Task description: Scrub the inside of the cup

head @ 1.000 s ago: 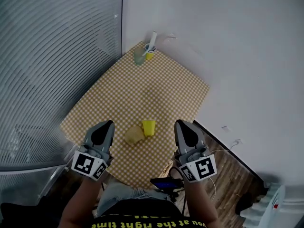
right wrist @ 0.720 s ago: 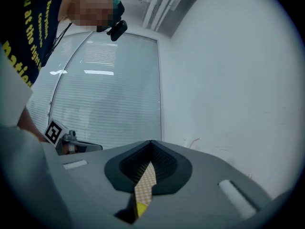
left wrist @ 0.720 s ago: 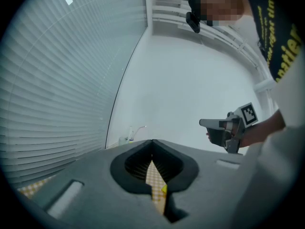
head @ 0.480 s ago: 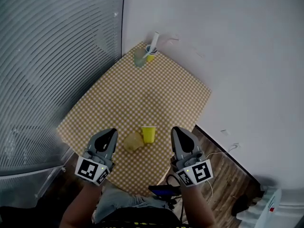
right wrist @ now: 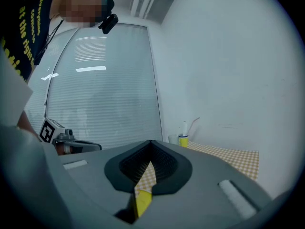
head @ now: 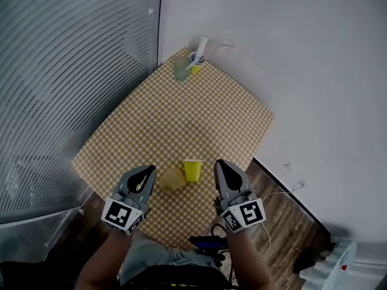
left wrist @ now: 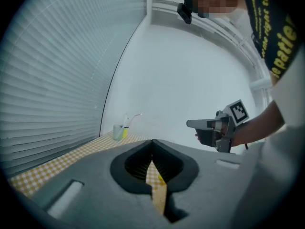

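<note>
Both lower: left gripper [head: 147, 170], right gripper [head: 219, 164]

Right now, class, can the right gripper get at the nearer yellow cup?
Probably yes: the right gripper hovers just right of the yellow cup, nothing between; its shut jaws must open first.

My counter [head: 181, 119] wears a tan-and-white check. The cup [head: 192, 170] is bright yellow; the sponge [head: 172, 179] just left of the cup looks a duller yellow, I think. My left gripper [head: 147, 170] and right gripper [head: 220, 164] are grey, with black-and-white markers.
</note>
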`<state>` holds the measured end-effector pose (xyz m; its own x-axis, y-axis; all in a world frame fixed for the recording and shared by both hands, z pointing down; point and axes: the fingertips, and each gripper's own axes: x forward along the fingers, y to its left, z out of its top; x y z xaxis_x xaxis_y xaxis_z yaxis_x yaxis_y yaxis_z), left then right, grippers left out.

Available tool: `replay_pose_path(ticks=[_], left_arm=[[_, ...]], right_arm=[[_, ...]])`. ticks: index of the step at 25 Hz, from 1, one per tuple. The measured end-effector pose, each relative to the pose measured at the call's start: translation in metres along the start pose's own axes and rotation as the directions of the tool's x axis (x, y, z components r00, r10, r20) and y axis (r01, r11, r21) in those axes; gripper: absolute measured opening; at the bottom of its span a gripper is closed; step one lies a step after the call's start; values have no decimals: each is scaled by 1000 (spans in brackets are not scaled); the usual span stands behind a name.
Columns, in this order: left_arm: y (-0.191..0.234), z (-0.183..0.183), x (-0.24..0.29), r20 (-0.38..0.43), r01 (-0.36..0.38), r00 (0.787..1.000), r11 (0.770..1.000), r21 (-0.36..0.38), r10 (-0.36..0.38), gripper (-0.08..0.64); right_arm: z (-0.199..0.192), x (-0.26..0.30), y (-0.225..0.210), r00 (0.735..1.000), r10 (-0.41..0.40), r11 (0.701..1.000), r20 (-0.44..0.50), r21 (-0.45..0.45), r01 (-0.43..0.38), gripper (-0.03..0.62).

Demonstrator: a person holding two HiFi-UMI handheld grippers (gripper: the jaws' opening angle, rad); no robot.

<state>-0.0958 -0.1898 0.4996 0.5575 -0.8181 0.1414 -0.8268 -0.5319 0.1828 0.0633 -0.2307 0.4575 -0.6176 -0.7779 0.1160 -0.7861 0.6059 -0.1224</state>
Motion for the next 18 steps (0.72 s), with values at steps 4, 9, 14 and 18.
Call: replay_pose_path(ticks=[4, 9, 14, 18], left_arm=[[-8, -18, 5, -28, 39, 999, 999, 5, -39, 0], [-20, -40, 12, -71, 125, 990, 992, -11, -125, 1], [-19, -56, 13, -112, 125, 986, 992, -18, -126, 2], [-19, -65, 14, -130, 143, 981, 989, -40, -147, 2]], right_arm=[[-21, 4, -3, 999, -8, 1000, -50, 15, 8, 6], [-48, 10, -4, 995, -2, 1000, -101, 24, 5, 6], [-65, 13, -2, 990, 0, 1000, -142, 26, 4, 6], [-77, 15, -1, 985, 4, 1000, -171, 28, 1, 7]])
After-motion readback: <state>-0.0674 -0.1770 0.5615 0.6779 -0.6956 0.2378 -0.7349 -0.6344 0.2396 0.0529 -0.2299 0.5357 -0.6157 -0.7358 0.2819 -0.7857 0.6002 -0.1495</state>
